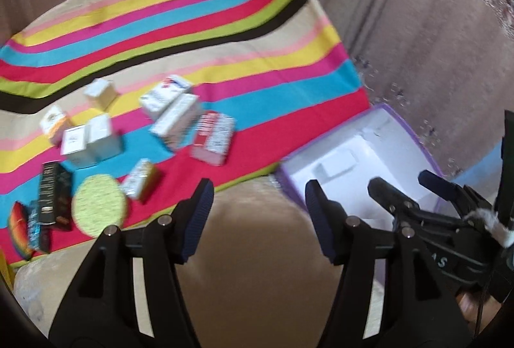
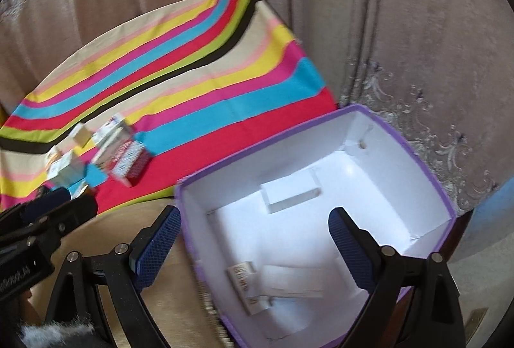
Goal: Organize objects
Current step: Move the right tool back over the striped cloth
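Two claws are in my feeds, and both stand spread with nothing between the pads. My left claw [image 1: 258, 216] hangs over the bare beige surface just near of the striped cloth [image 1: 225, 27]; my right claw [image 2: 253, 248] straddles the near left wall of the purple box [image 2: 427, 155], one finger outside it and one over its white inside.

Room to move is good between the cloth's near edge and me, where the beige surface lies bare. The box sits right of the cloth, its far corner close to the curtain [image 2: 417, 27], which closes off the far side and the right.

Inside the box I see a white carton [image 2: 289, 194] toward the far wall, and near the front wall a printed carton [image 2: 242, 279] beside another pale one [image 2: 294, 280]. The rest of the small cartons [image 1: 175, 117] lie scattered on the cloth at left, with a red-and-white one [image 1: 213, 137], a black carton [image 1: 53, 192] and a round yellow-green pad [image 1: 98, 206] at the near edge.

Motion blur smears every label, so I cannot read any print. A rainbow-coloured item [image 1: 24, 229] at the far left is cut off by the lens rim, and I cannot tell what it is.
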Demonstrator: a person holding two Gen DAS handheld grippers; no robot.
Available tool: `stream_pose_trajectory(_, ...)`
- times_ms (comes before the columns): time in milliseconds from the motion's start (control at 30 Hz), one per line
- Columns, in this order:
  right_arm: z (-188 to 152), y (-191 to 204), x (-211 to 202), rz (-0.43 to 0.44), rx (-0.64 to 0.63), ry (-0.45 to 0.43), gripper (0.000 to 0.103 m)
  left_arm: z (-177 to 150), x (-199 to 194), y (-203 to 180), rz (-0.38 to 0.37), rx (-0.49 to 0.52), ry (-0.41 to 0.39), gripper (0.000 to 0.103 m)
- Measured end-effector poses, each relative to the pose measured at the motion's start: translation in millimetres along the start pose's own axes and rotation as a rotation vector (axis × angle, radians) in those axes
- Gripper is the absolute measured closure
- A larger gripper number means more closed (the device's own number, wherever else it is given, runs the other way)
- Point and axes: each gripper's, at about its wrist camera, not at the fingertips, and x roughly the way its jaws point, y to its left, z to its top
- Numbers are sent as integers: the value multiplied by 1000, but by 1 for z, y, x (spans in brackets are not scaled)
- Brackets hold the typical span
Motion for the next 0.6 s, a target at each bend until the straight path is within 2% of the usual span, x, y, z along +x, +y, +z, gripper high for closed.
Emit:
stream_pose_trajectory(200,-4,36,0,30,-88,13,8,-9,-22,37,83,-15,-41,39)
stream_pose_trajectory(333,-5,51,-2,42,-127,13,8,-19,-34,75,141,-73,-55,38)
stream_pose_trajectory(600,-6,81,0,45,-209,29,8,-45,-57,135,196,-193,-64,34)
